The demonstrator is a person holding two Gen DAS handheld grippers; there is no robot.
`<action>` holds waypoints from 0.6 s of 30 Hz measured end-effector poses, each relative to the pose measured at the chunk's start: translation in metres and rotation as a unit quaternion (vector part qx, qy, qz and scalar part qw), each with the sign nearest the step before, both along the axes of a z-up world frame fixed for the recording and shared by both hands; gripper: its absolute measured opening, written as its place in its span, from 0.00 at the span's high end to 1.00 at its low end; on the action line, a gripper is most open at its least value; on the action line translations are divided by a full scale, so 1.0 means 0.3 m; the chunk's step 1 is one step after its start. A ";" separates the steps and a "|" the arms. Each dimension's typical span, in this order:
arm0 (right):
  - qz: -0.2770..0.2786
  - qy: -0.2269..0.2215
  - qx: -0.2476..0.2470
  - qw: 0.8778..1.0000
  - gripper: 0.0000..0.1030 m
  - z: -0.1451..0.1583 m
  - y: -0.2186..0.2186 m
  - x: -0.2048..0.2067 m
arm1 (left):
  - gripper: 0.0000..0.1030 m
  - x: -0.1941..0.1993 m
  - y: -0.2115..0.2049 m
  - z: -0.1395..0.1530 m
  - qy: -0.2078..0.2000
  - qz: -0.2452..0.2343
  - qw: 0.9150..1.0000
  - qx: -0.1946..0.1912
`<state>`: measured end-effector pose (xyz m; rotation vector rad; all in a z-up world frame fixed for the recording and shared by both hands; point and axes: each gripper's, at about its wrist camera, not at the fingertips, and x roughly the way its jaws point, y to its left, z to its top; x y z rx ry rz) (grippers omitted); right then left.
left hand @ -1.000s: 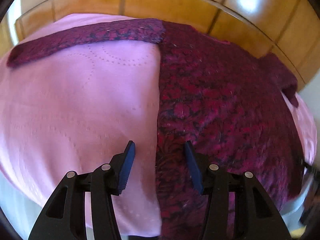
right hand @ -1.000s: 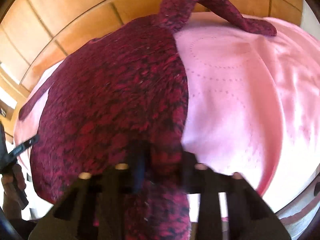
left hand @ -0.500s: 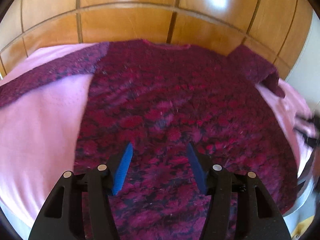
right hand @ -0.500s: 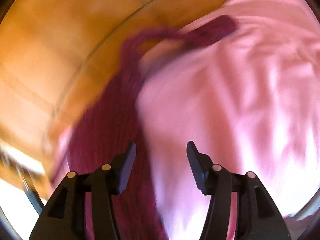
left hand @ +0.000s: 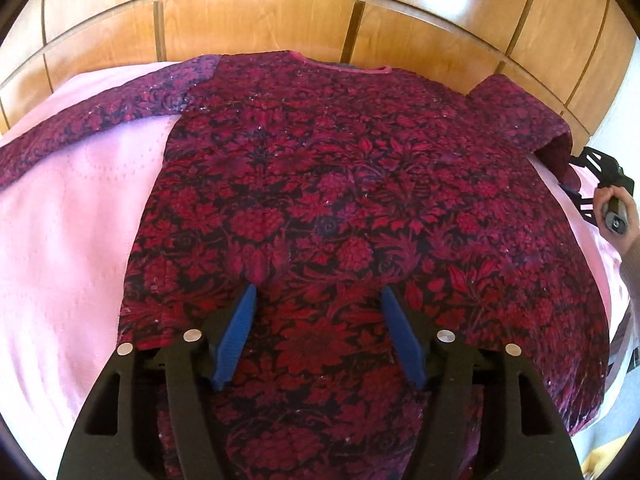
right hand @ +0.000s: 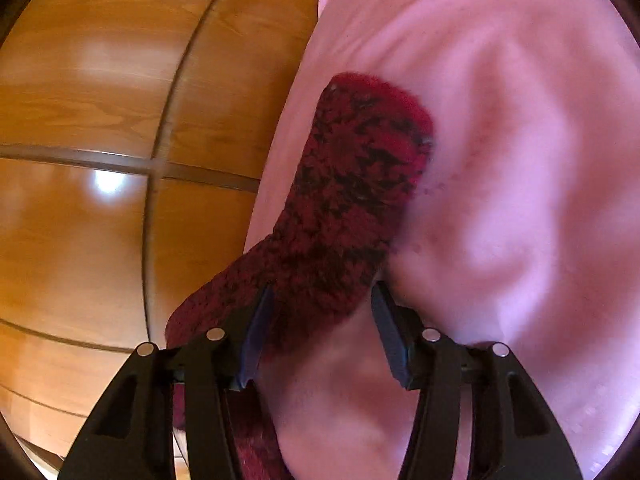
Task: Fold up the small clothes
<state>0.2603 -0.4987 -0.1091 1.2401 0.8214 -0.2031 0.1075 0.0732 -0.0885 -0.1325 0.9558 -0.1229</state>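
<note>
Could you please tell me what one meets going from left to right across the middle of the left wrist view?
Pink bedspread → red floral top → person's hand holding the right gripper.

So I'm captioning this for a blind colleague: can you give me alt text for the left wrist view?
A dark red floral garment lies spread flat on a pink bedspread, one sleeve stretched out to the left. The left hand-held gripper hangs over its lower part, blue pads apart, gripping nothing. Wooden panels stand behind; the right hand-held gripper shows at the right edge.
</note>
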 end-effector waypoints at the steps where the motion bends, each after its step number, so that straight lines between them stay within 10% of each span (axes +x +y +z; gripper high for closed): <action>1: -0.002 -0.002 0.000 1.000 0.54 -0.004 -0.011 0.019 | 0.34 0.001 -0.003 -0.001 0.000 0.001 1.000 0.000; 4: -0.004 0.010 -0.028 1.000 0.89 0.000 -0.031 0.038 | 0.32 0.003 -0.017 -0.003 0.001 0.000 1.000 0.008; 11: -0.030 0.020 -0.253 0.967 0.92 0.199 -0.149 -0.018 | 0.32 0.008 -0.021 -0.002 0.003 -0.003 1.000 0.008; 18: 0.012 0.121 -0.303 0.945 0.92 0.032 -0.131 -0.030 | 0.30 0.010 0.002 0.021 0.011 -0.003 1.000 -0.001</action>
